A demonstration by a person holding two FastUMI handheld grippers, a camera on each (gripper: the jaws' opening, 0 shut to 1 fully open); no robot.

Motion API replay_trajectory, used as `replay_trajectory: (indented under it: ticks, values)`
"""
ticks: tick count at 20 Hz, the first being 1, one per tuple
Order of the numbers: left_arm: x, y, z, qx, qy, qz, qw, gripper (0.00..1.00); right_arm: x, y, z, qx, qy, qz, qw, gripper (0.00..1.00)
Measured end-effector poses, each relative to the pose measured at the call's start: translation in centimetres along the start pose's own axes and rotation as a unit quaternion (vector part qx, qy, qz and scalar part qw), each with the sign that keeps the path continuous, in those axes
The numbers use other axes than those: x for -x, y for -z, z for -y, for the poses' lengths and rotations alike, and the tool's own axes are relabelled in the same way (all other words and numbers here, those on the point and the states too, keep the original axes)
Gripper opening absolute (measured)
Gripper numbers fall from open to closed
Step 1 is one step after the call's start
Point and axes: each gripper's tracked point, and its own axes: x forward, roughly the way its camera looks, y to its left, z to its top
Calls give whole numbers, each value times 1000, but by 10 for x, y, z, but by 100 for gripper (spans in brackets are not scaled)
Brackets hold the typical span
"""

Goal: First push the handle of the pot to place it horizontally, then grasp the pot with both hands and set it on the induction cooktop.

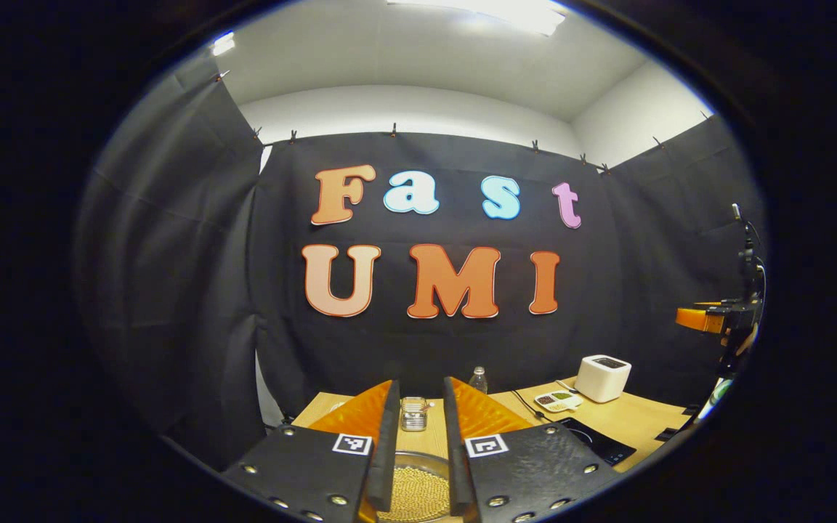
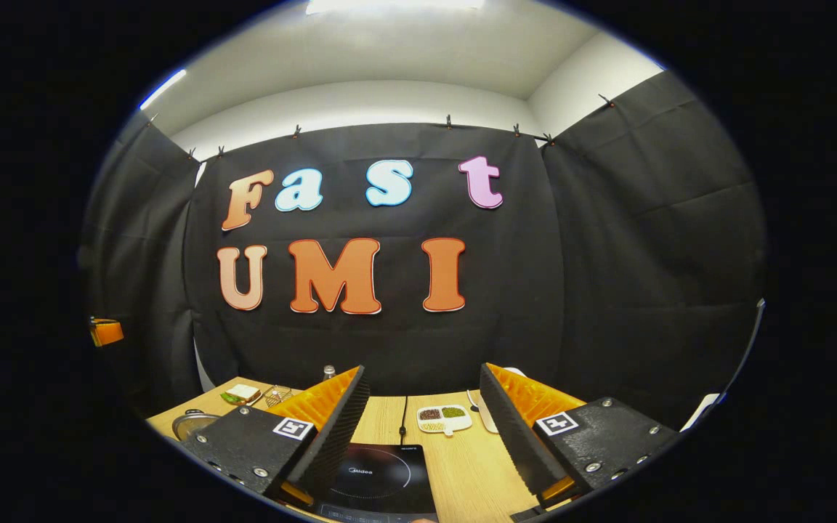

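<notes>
A wooden table (image 2: 462, 472) is being worked over. The pot (image 1: 413, 494) is being framed beneath the spread left gripper (image 1: 418, 407); the induction cooktop (image 2: 378, 476) is being viewed left of it, under the spread right gripper (image 2: 422, 396). Handle-pushing seems pending.

Black cloth (image 2: 607, 240) hangs on three sides of the booth, clipped along its top edge and creased in places. Above it, white walls (image 1: 404, 109) meet a white ceiling (image 2: 389, 51) carrying a lit strip light (image 1: 513, 11). A light wooden table (image 2: 476, 465) stands against the rear cloth.
</notes>
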Motion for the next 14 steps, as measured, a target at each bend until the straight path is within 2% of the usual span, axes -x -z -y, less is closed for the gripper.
replay_trajectory:
  ticks: [1, 3, 7, 10, 14]
  values:
    - [0, 2, 0, -7, -3, -3, 1000, 30, -2, 0, 0, -3, 0, -1, 1000, 95]
    - [0, 9, 6, -12, 1, -12, 1000, 4, -4, 1, 3, -5, 3, -3, 1000, 95]
    - [-4, 38, 18, -3, 14, -47, 999, 4, -7, 7, -1, -6, 0, -9, 1000, 95]
    - [2, 69, 34, 2, 38, -78, 996, 3, -11, 11, -4, -2, -2, -12, 1000, 95]
    - [10, 109, 39, 18, 47, -121, 991, 3, -12, 13, -7, -2, -5, -15, 1000, 96]
